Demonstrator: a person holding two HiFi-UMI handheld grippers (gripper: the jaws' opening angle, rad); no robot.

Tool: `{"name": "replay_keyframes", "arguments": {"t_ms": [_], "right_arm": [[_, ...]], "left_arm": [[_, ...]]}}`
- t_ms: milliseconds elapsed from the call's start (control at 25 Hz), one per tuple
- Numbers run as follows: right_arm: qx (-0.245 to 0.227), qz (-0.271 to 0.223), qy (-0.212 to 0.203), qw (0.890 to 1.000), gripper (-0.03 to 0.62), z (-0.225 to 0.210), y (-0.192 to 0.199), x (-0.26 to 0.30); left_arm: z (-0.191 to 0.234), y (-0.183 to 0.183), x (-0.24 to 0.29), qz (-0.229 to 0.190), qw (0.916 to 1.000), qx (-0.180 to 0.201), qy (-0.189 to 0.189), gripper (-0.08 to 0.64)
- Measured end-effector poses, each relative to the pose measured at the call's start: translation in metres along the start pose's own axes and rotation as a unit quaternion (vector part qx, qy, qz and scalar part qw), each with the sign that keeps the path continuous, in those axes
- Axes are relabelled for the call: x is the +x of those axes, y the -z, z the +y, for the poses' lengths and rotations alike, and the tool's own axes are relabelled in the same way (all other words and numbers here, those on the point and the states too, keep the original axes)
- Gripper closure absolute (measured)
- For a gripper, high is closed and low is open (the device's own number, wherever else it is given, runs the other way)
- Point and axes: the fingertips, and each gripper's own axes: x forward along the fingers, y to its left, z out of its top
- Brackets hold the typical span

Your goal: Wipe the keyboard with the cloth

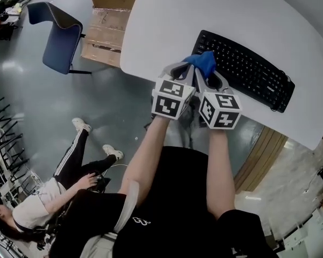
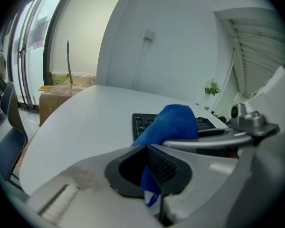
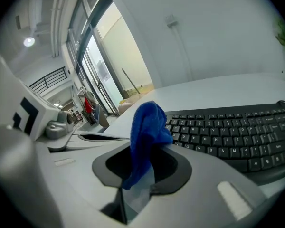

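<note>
Left tongs (image 1: 187, 71) and right tongs (image 1: 209, 79) both clamp the cloth (image 1: 204, 62) by the keyboard (image 1: 247, 71).

My white worktop (image 1: 167, 31) stands on a grey floor (image 1: 27, 106), with a blue chair (image 1: 59, 36) near cardboard boxes (image 1: 105, 28) beside it, and a seated person (image 1: 54, 192) at my left.

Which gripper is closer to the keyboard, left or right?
The right gripper: its jaws, shut on the blue cloth, lie beside the keyboard at its near edge. The left gripper, also shut on it, sits farther off over the table.
</note>
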Motion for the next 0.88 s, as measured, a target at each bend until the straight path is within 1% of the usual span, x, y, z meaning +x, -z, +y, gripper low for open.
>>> {"name": "replay_keyframes", "arguments": {"t_ms": [120, 280, 480, 600, 720, 880], "right_arm": [[0.005, 0.000, 0.013, 1.000, 0.499, -0.006, 0.000, 0.002], [0.011, -0.003, 0.029, 1.000, 0.499, -0.016, -0.001, 0.000], [0.024, 0.000, 0.042, 0.999, 0.499, -0.029, -0.001, -0.004], [0.032, -0.004, 0.043, 0.999, 0.499, -0.035, -0.001, -0.003], [0.046, -0.012, 0.041, 0.998, 0.499, -0.040, 0.001, 0.000], [0.052, -0.016, 0.032, 0.998, 0.497, -0.043, 0.002, 0.000]], "left_arm": [[0.000, 0.001, 0.008, 0.004, 0.9999, 0.000, 0.013, 0.565], [-0.005, 0.007, 0.015, 0.019, 0.9995, 0.000, 0.027, 0.565], [-0.016, 0.003, 0.022, 0.017, 0.9991, -0.006, 0.037, 0.565], [-0.018, 0.005, 0.026, 0.020, 0.9992, -0.004, 0.034, 0.564], [-0.018, 0.009, 0.030, 0.029, 0.9990, 0.009, 0.033, 0.564], [-0.020, 0.011, 0.033, 0.035, 0.9988, 0.019, 0.028, 0.565]]}}
